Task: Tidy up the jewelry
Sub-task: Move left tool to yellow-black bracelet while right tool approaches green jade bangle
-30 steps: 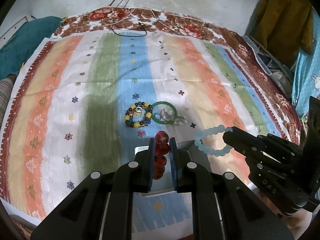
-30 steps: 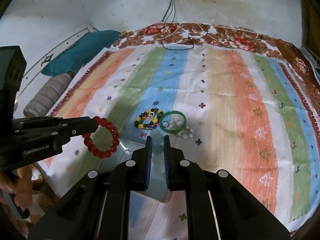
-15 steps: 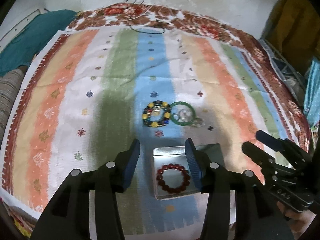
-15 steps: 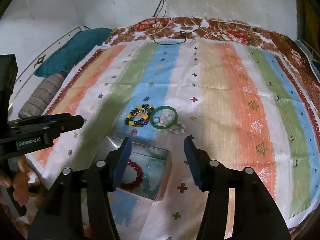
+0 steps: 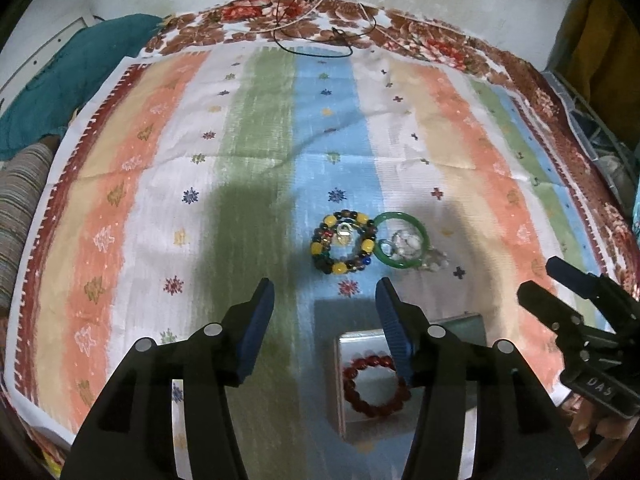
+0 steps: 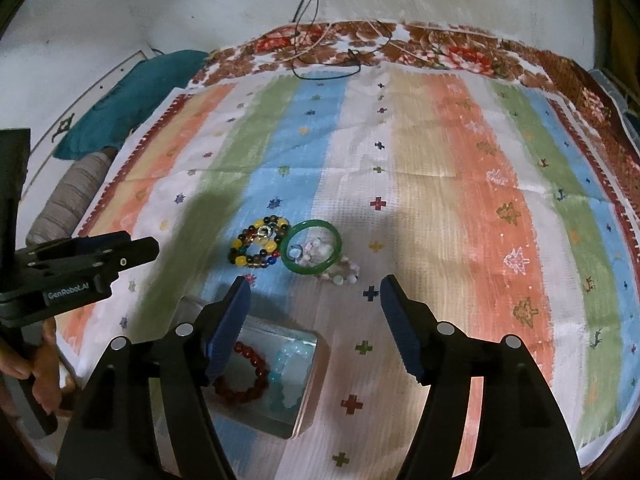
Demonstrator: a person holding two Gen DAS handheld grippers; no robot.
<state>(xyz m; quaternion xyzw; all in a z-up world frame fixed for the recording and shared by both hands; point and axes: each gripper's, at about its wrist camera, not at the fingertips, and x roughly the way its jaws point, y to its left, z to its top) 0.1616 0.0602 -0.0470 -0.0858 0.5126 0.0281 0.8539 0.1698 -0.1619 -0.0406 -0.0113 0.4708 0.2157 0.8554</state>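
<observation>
Both grippers, left (image 5: 324, 300) and right (image 6: 316, 300), fingers spreading, nothing between; left body reads "GenRobot.AI"

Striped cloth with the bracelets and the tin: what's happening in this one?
A person holds two handheld grippers over the striped cloth. A red bead bracelet and a pale blue bead bracelet lie in the small metal tin. The left gripper and right gripper are both opening, nothing between them. A multicoloured bead bracelet and green bangle remain on the cloth.
</observation>
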